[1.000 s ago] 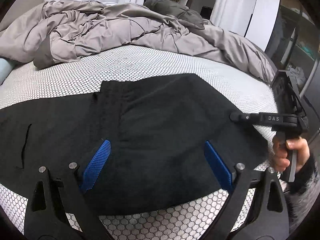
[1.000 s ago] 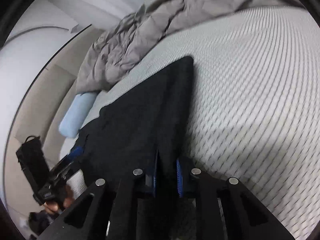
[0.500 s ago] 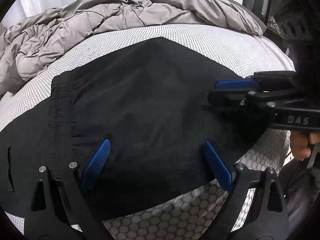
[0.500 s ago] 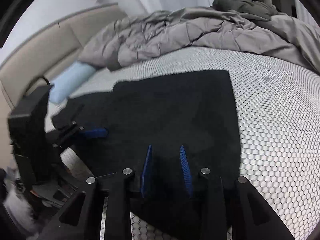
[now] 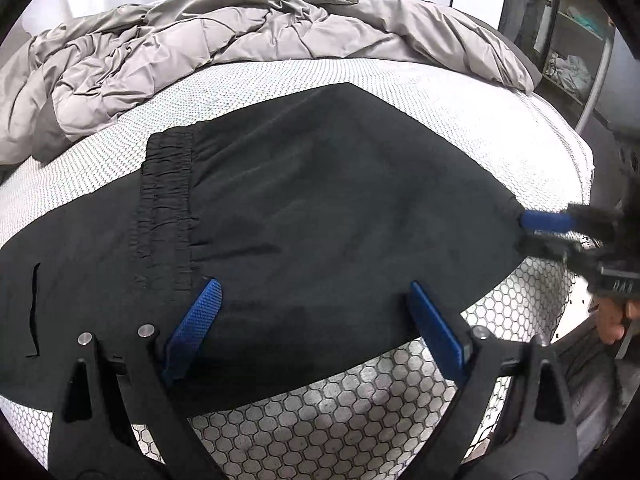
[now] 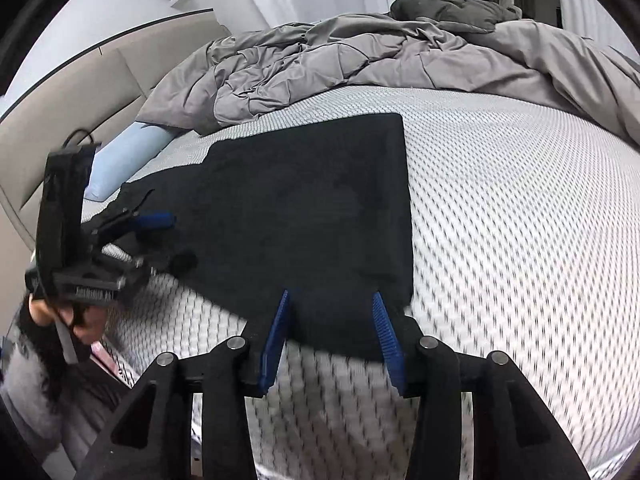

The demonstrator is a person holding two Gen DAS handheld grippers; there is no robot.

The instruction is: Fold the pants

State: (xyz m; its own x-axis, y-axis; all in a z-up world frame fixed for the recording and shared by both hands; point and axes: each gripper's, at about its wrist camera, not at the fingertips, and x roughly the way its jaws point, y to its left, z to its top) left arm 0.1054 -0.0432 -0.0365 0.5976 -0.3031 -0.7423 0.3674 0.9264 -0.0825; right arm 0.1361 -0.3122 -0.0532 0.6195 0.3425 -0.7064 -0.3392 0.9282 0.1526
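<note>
Black pants [image 5: 312, 200] lie flat on the bed, folded over so the elastic waistband [image 5: 168, 196] lies across them; they also show in the right wrist view [image 6: 304, 216]. My left gripper [image 5: 316, 320] is open, blue fingers spread over the pants' near edge, holding nothing. It shows at the left of the right wrist view [image 6: 156, 236]. My right gripper [image 6: 330, 316] is open at the pants' near right corner. In the left wrist view it sits at the right corner of the pants [image 5: 536, 232], blurred.
The white honeycomb mattress cover [image 5: 340, 420] carries the pants. A crumpled grey duvet [image 5: 200, 40] is heaped along the far side. A light blue pillow [image 6: 124, 156] lies by the beige headboard [image 6: 80, 92]. Shelves [image 5: 572, 52] stand at the right.
My right gripper has opened wider and drawn back to the pants' right corner. The left gripper stays open and has shifted slightly, showing more of the waistband.
</note>
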